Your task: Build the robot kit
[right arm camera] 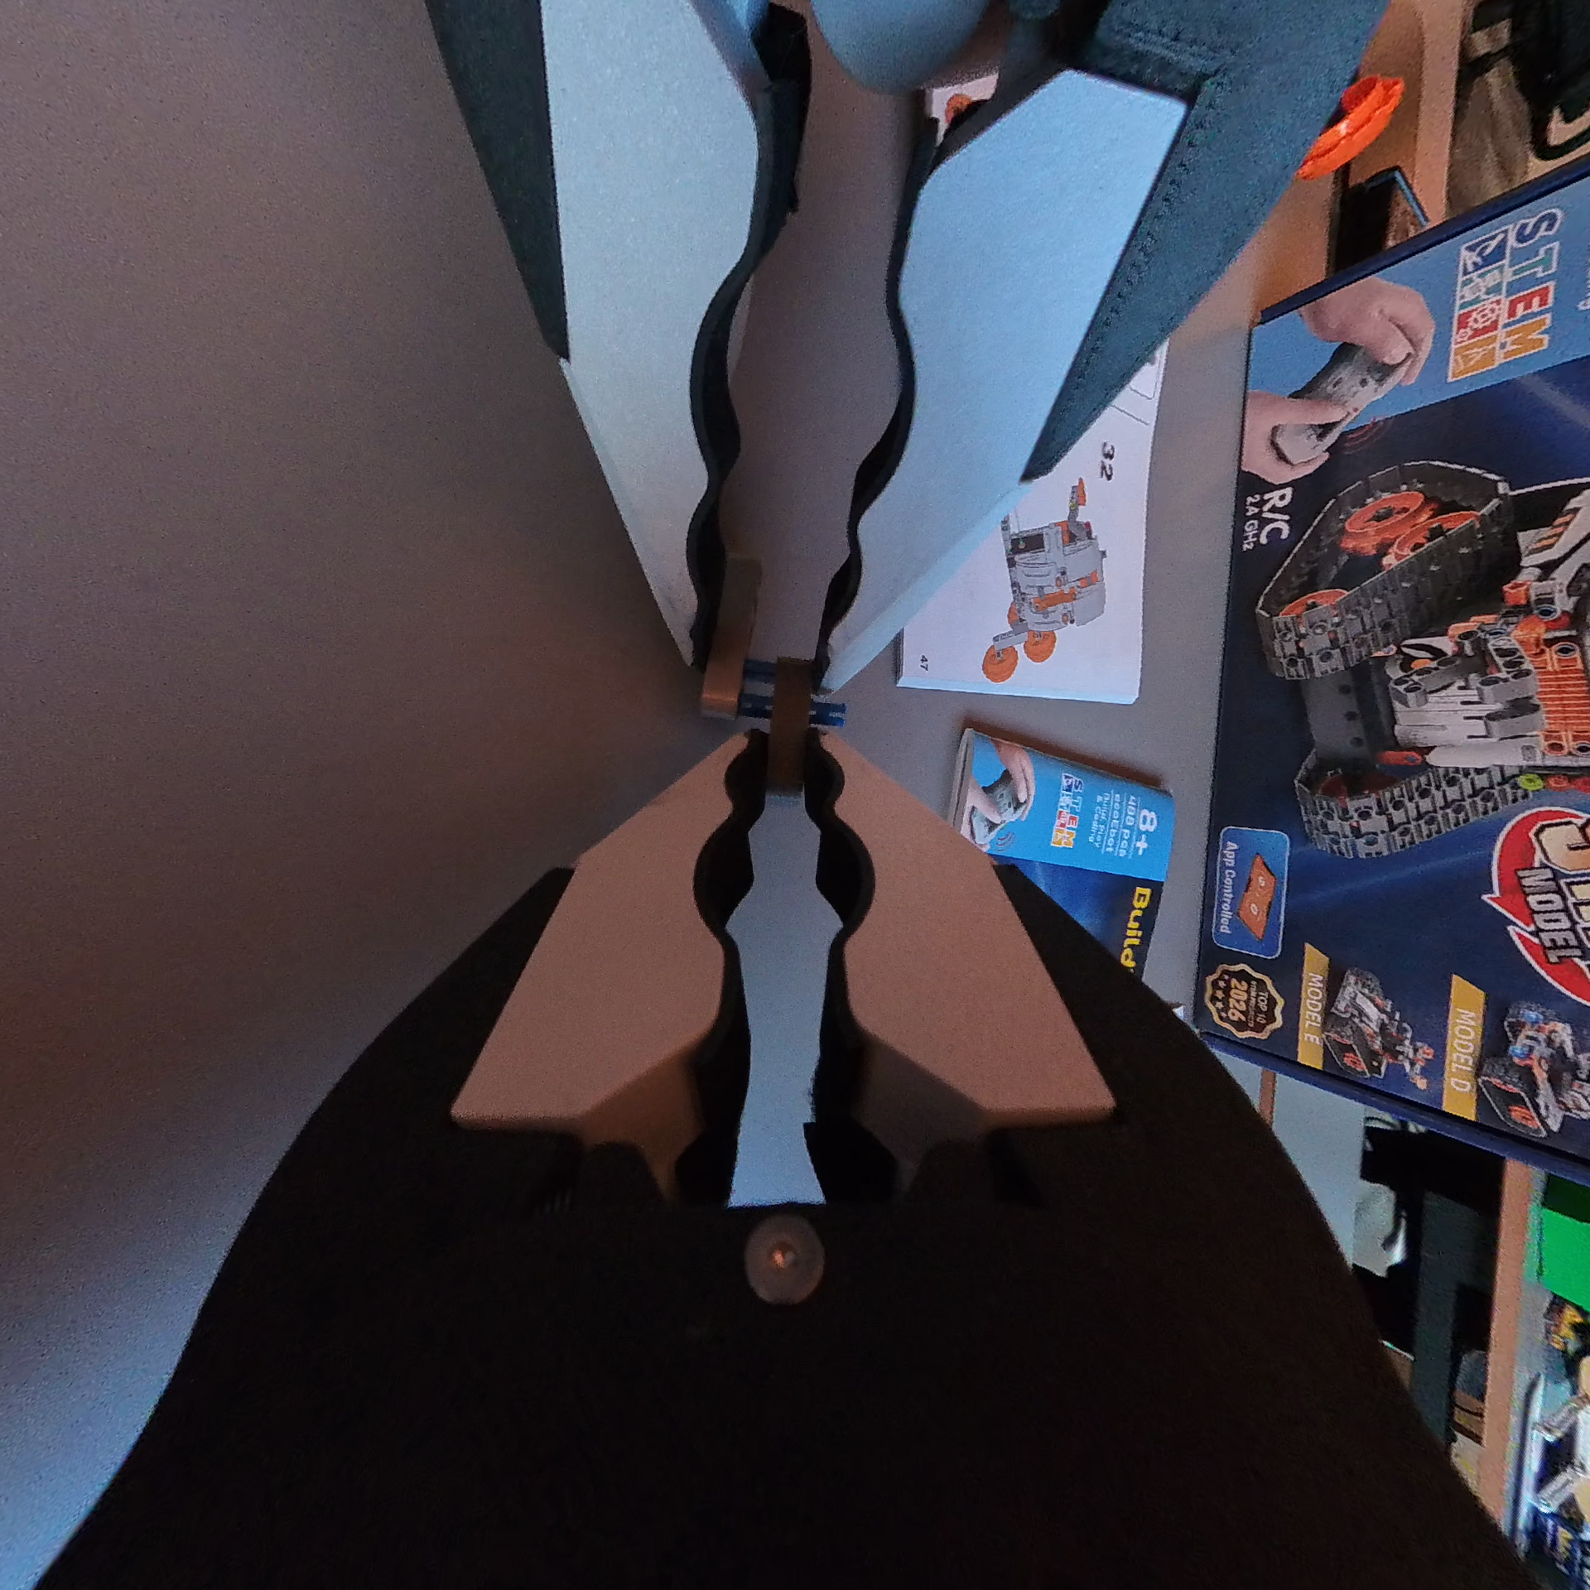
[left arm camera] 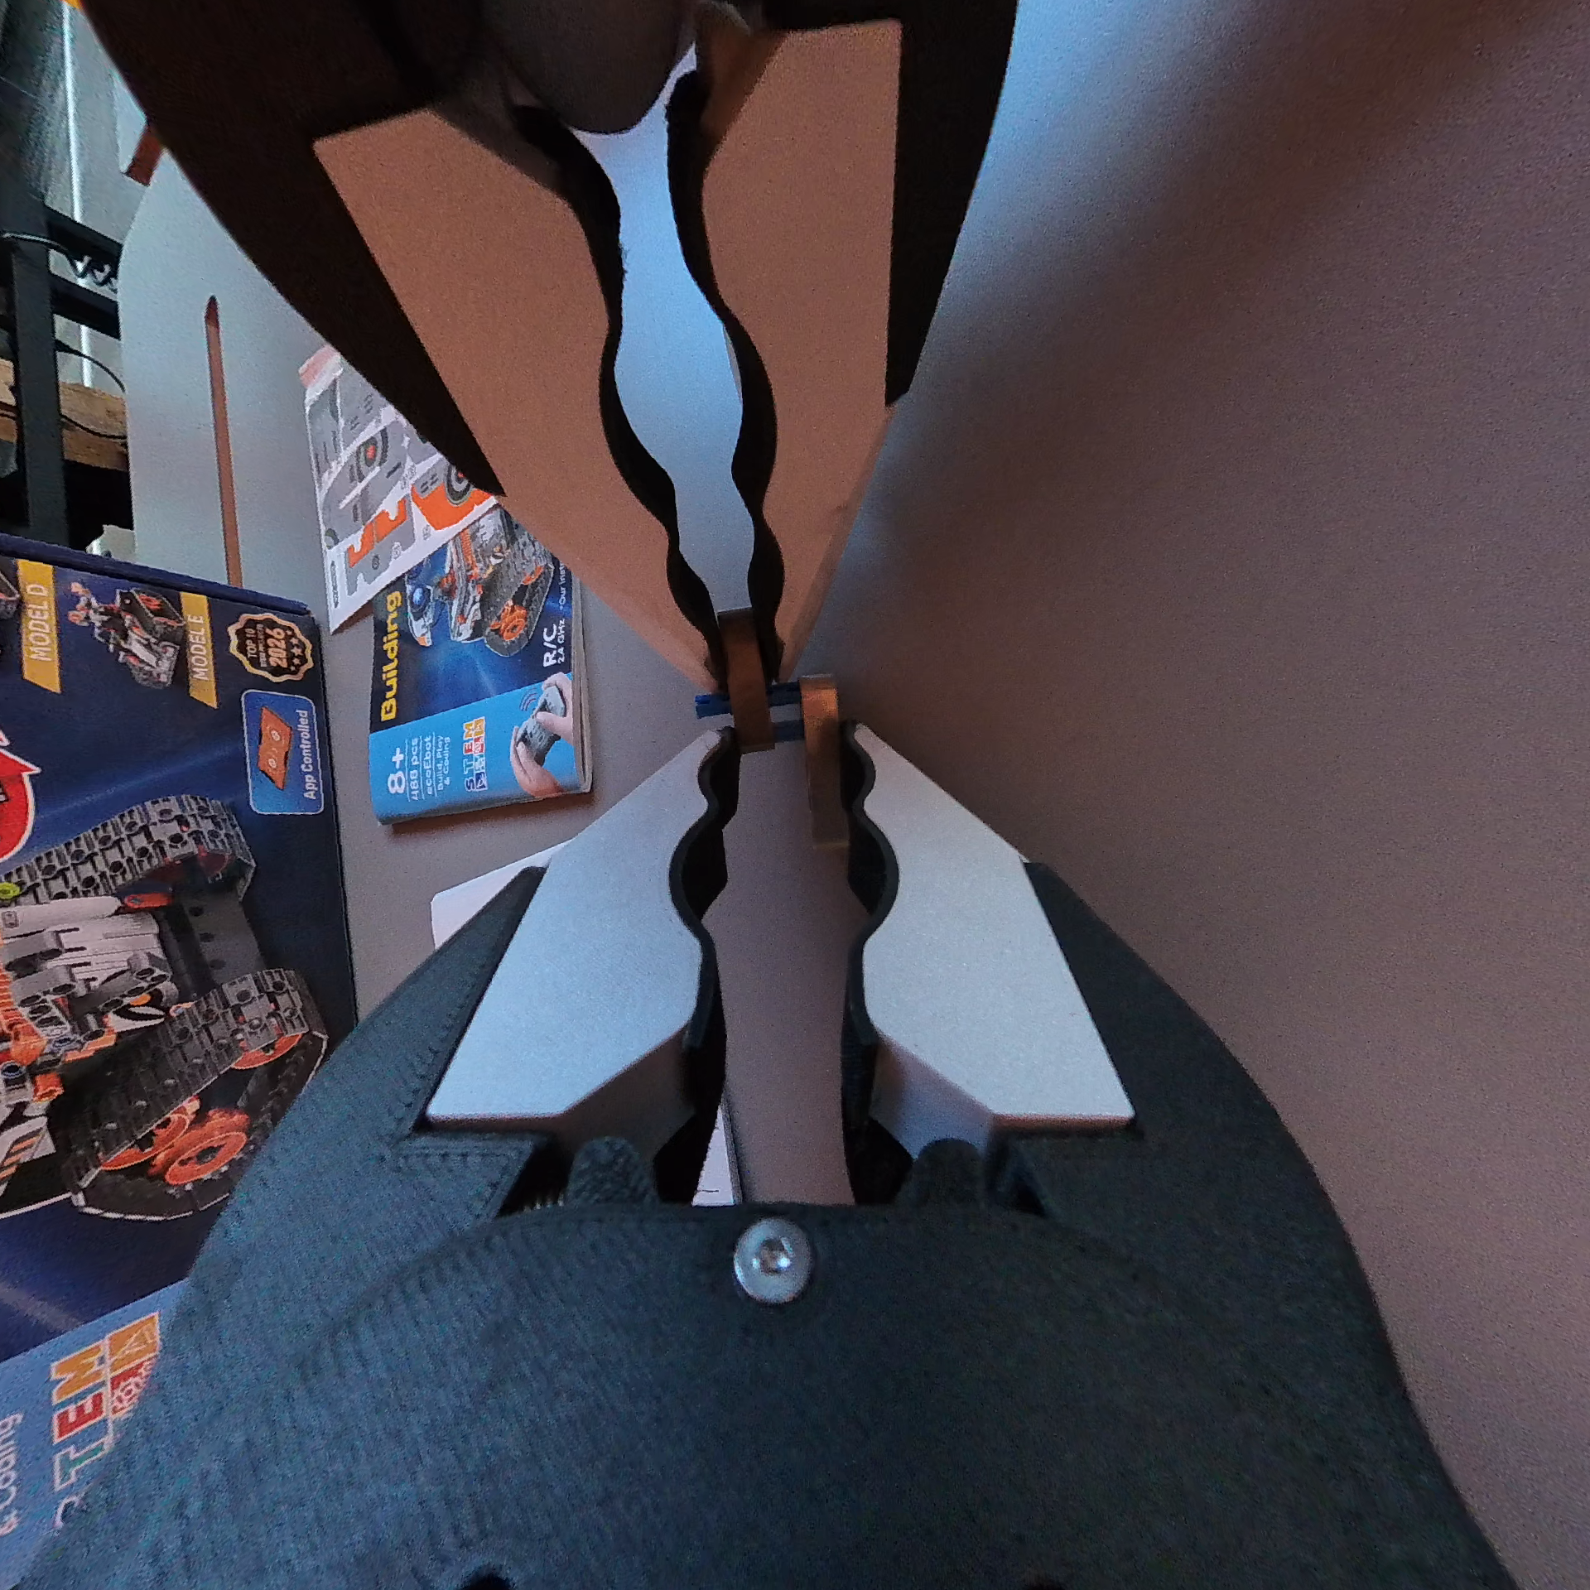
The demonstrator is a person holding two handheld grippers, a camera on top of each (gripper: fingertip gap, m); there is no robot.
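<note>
Two small brown building-toy beams, joined by thin blue pins (left arm camera: 787, 701), hang above a grey table (left arm camera: 1291, 602) between two hand-held grippers that meet tip to tip. The first beam (left arm camera: 747, 680) is pinched at the fingertips of the right gripper (left arm camera: 745, 667), whose tan fingers with wavy black pads are nearly closed around it; in the right wrist view the same beam (right arm camera: 787, 731) sits at that gripper (right arm camera: 785, 757), jaws narrow and clamped on it. The second beam (left arm camera: 822, 757) lies against the inner pad of one finger of the left gripper (left arm camera: 791, 740), whose white fingers stand a moderate gap apart; whether the other finger touches it cannot be told. From the right wrist view this beam (right arm camera: 731, 654) rests against one pad of the left gripper (right arm camera: 757, 662).

Toward one side of the table lie a blue instruction booklet (left arm camera: 482, 697), a sheet of printed stickers (left arm camera: 379, 490) partly under it, an open manual page (right arm camera: 1058, 585) showing a grey and orange vehicle, and a large blue building-set box (left arm camera: 155, 860) picturing a tracked vehicle. An orange toy gear (right arm camera: 1351, 120) sits on a wooden ledge beyond the box.
</note>
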